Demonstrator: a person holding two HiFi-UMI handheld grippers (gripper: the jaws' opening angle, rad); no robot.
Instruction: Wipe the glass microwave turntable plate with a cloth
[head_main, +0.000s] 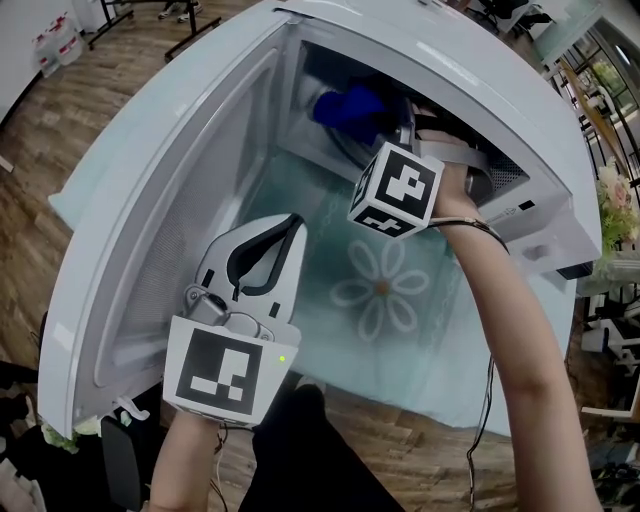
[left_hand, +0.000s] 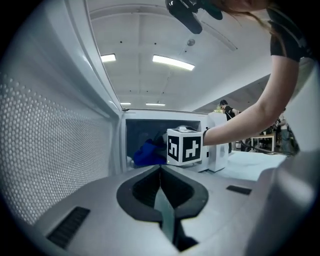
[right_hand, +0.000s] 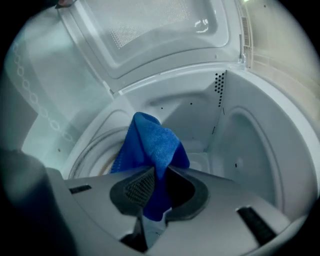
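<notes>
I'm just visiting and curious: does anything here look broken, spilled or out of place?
Nothing stands out. The microwave door stands open, and the right hand-held gripper holds a blue cloth inside, over the glass plate. No spill or damage shows.

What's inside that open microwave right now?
The right gripper, jaws shut on a blue cloth, over the glass turntable plate. Only part of its rim shows; the cloth and gripper cover the rest.
</notes>
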